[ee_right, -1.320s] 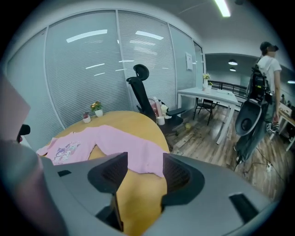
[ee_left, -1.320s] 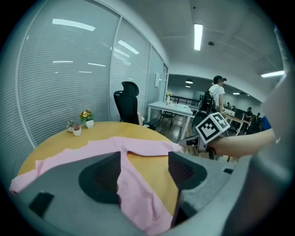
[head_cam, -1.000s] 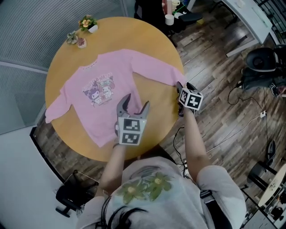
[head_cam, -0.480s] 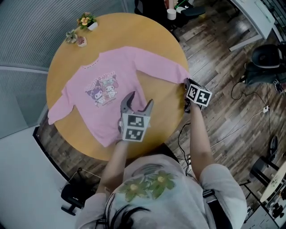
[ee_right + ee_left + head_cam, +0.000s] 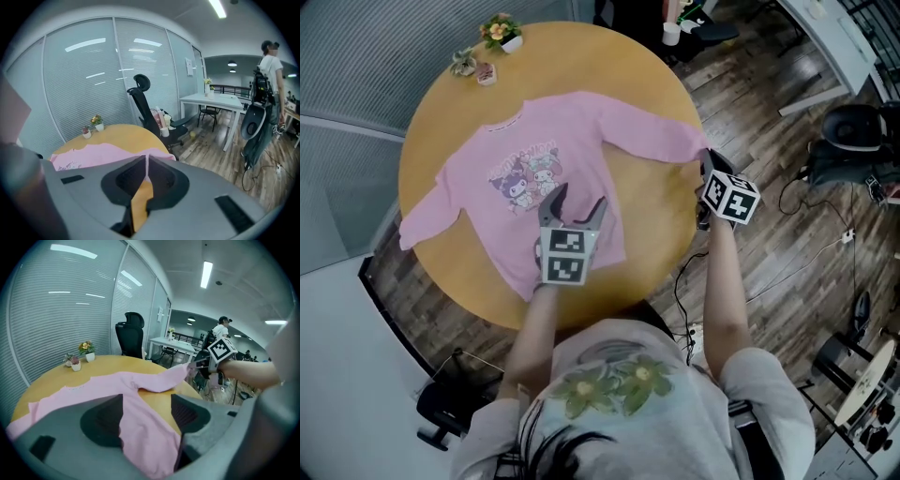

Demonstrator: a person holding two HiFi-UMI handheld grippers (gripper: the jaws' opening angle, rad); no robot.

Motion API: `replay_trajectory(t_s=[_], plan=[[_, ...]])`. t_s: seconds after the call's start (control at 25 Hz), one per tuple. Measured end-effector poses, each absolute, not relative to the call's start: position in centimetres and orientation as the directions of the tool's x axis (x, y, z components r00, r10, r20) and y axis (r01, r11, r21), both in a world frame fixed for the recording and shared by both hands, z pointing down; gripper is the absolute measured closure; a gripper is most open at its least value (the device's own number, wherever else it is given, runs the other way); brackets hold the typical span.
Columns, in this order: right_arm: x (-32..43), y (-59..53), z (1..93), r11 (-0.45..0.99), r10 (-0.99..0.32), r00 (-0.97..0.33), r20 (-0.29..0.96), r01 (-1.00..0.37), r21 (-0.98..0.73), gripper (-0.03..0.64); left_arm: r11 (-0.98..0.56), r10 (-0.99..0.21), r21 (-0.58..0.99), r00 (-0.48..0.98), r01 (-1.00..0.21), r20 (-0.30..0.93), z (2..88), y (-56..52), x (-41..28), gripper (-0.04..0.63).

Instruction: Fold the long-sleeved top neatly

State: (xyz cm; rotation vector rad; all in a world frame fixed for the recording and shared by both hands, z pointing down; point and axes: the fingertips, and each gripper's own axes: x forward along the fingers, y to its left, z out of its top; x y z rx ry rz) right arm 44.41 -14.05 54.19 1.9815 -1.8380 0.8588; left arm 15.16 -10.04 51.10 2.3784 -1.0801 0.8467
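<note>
A pink long-sleeved top [image 5: 539, 178] with a cartoon print lies face up on the round wooden table [image 5: 441, 122], sleeves spread. My left gripper [image 5: 577, 199] hovers open over the lower body of the top [image 5: 140, 427], nothing between its fingers. My right gripper [image 5: 710, 161] is at the table's right edge, shut on the end of the right sleeve [image 5: 689, 142]. In the right gripper view a thin fold of pink cloth [image 5: 147, 166] shows pinched between the jaws. The left gripper view shows that sleeve [image 5: 164, 378] raised off the table toward the right gripper [image 5: 197, 365].
Small potted plants [image 5: 502, 33] and a little ornament [image 5: 480, 71] stand at the table's far edge. A black office chair with a white cup [image 5: 672, 34] is behind the table. Cables lie on the wood floor [image 5: 787, 244] to the right. A person [image 5: 269, 61] stands far off.
The right gripper has shut on the sleeve end and lifted it off the table edge. The left gripper has moved forward over the body of the top, still open.
</note>
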Motion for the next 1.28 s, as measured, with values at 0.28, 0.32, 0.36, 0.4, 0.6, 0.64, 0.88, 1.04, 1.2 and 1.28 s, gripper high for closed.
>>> replay_trajectory(t_s=[0.28,0.32,0.36,0.4,0.6,0.64,0.88,1.04,1.2,1.28], plan=[[41.7,-16.9,47.1,-0.051,-0.860,-0.009,0.510,-0.993,-0.104,0.584,-0.563,-0.588,0.114,0.493,-0.819,0.641,50.1,-10.7,9.5,0.287],[41.2,-17.3,46.3,-0.038,-0.867,-0.013,0.499,-0.995,-0.091,0.584,-0.554,-0.595,0.116,0.490,-0.824,0.637,49.9,-10.7,8.7,0.287],[40.7,-17.8,45.5,-0.024,-0.873,-0.017,0.488,-0.997,-0.079,0.584,-0.545,-0.603,0.117,0.485,-0.830,0.634,49.8,-10.8,7.9,0.286],[40.1,-18.3,44.7,-0.012,-0.879,-0.022,0.477,-0.998,-0.067,0.584,-0.535,-0.610,0.118,0.480,-0.836,0.631,49.7,-10.9,7.0,0.287],[37.1,-19.8,41.4,0.037,-0.901,-0.042,0.432,-0.999,-0.020,0.584,-0.476,-0.641,0.128,0.443,-0.870,0.627,49.5,-10.7,2.2,0.287],[36.4,-20.1,40.9,0.050,-0.904,-0.049,0.425,-0.999,-0.010,0.584,-0.465,-0.647,0.130,0.436,-0.876,0.626,49.5,-10.7,1.3,0.287],[31.2,-22.0,38.8,0.137,-0.908,-0.115,0.403,-0.990,0.024,0.584,-0.407,-0.673,0.139,0.399,-0.903,0.623,49.4,-10.2,-3.5,0.287],[27.7,-23.0,37.3,0.185,-0.911,-0.159,0.381,-0.982,0.033,0.584,-0.383,-0.683,0.147,0.387,-0.912,0.620,49.3,-9.7,-5.9,0.287],[23.6,-24.0,36.4,0.240,-0.906,-0.209,0.368,-0.970,0.041,0.584,-0.357,-0.693,0.154,0.372,-0.921,0.617,49.3,-9.1,-8.2,0.287],[21.5,-24.5,36.1,0.268,-0.901,-0.235,0.364,-0.963,0.042,0.584,-0.348,-0.697,0.160,0.369,-0.924,0.615,49.4,-8.9,-9.1,0.286]])
